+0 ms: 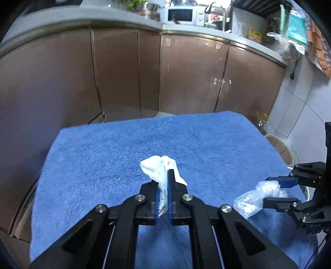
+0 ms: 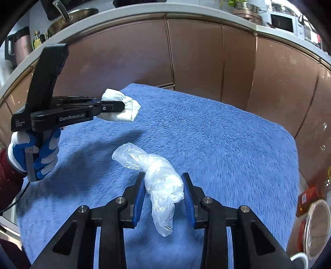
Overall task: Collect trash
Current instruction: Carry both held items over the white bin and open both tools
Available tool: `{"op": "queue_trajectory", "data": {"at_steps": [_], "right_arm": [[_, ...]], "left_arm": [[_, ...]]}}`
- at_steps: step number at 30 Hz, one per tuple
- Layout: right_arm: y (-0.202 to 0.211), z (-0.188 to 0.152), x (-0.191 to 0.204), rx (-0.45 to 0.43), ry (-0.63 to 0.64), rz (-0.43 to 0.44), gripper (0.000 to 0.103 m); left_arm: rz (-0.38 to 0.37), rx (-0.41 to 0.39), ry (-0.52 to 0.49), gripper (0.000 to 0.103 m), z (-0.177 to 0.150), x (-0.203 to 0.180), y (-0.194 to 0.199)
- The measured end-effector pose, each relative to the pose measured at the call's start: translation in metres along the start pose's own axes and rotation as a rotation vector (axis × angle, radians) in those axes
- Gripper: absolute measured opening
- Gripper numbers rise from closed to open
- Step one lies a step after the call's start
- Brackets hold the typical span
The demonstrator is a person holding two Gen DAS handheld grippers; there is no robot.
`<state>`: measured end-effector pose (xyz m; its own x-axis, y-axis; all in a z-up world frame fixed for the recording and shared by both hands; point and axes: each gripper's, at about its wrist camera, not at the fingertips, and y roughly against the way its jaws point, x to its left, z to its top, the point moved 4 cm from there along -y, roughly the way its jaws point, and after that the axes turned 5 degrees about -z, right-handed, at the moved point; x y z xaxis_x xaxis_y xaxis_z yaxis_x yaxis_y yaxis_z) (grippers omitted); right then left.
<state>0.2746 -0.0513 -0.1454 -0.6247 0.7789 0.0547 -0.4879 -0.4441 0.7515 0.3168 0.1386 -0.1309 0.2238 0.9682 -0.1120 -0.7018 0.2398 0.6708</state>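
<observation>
A crumpled white tissue (image 1: 158,168) is pinched between the blue pads of my left gripper (image 1: 163,175), which is shut on it and holds it above the blue fluffy mat (image 1: 103,155). From the right wrist view the same tissue (image 2: 124,109) sticks out of the left gripper (image 2: 122,105), held by a gloved hand (image 2: 41,153). My right gripper (image 2: 163,175) is shut on a crumpled clear plastic bag (image 2: 159,180), lifted off the mat (image 2: 227,144). In the left wrist view that bag (image 1: 258,196) hangs from the right gripper (image 1: 266,189) at the right edge.
Brown cabinet doors (image 1: 124,72) run behind the mat under a pale countertop with a microwave (image 1: 182,14). A round container (image 2: 316,223) and an orange packet (image 2: 308,198) lie to the right of the mat. Bottles stand near the tiled wall (image 1: 300,107).
</observation>
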Motion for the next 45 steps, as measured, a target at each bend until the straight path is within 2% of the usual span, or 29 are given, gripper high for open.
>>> {"op": "queue_trajectory", "data": {"at_steps": [5,12,26,31,36,40,45], "right_arm": [[0.037,-0.010,0.012,-0.041,-0.044,-0.017,0.032],[0.094,-0.028,0.022,-0.108,-0.102,-0.047,0.032],[0.162,-0.064,0.019,-0.218,-0.200,-0.103,0.032],[0.181,-0.083,-0.004,-0.250,-0.266,-0.140,0.032],[0.195,-0.108,-0.042,-0.254,-0.339,-0.240,0.032],[0.203,-0.129,-0.076,-0.255,-0.403,-0.327,0.032],[0.205,-0.159,-0.122,-0.245,-0.514,-0.393,0.032]], "left_arm": [[0.020,-0.051,-0.055,0.006,-0.007,-0.025,0.049],[0.012,-0.093,-0.085,0.006,-0.025,-0.058,0.104],[-0.003,-0.149,-0.148,0.006,-0.045,-0.121,0.165],[-0.023,-0.143,-0.184,0.006,-0.036,-0.151,0.163],[-0.063,-0.112,-0.234,0.006,-0.024,-0.189,0.142],[-0.115,-0.075,-0.287,0.006,-0.014,-0.231,0.113],[-0.184,-0.031,-0.347,0.006,0.000,-0.283,0.074]]}}
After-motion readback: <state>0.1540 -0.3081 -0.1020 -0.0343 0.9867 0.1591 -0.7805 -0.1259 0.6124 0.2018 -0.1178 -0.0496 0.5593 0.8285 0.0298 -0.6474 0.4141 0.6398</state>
